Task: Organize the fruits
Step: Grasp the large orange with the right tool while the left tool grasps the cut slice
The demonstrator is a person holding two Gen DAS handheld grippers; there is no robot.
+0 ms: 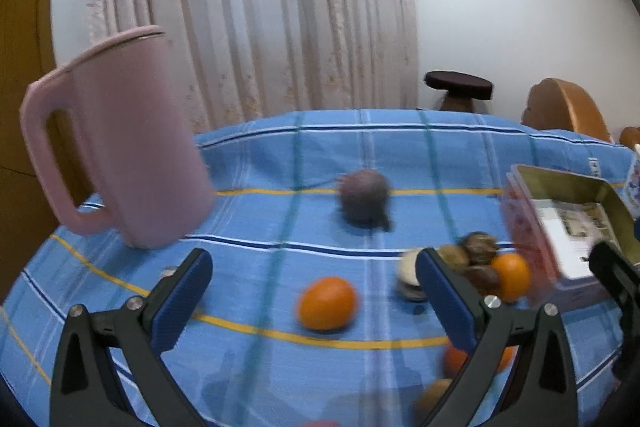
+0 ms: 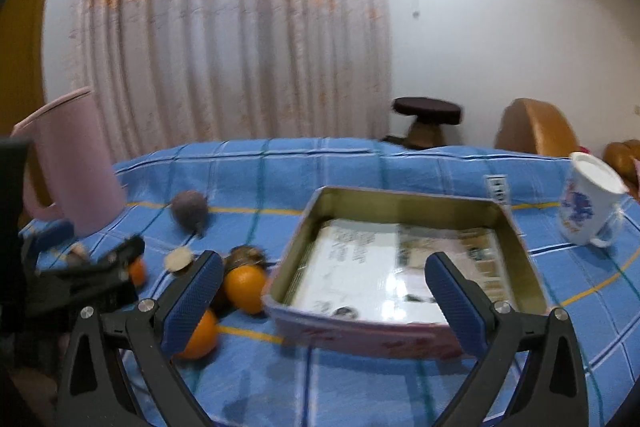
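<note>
Fruits lie on a blue checked tablecloth. In the left wrist view an orange [image 1: 327,303] sits between the fingers of my open left gripper [image 1: 314,291], a little beyond them. A dark purple round fruit [image 1: 364,199] lies farther back. A cluster of brown fruits [image 1: 476,255] and another orange [image 1: 512,277] sits right of it, beside the metal tin [image 1: 568,223]. In the right wrist view my right gripper [image 2: 324,291] hangs open over the near rim of the paper-lined tin [image 2: 404,267]. Oranges [image 2: 244,287] and the purple fruit [image 2: 190,209] lie left of the tin.
A tall pink jug [image 1: 120,143] stands at the left of the table. A white mug with a blue print [image 2: 588,203] stands at the right. A cut pale slice [image 2: 179,259] lies among the fruits. A dark stool [image 2: 426,117] and an orange chair [image 2: 536,131] stand behind the table.
</note>
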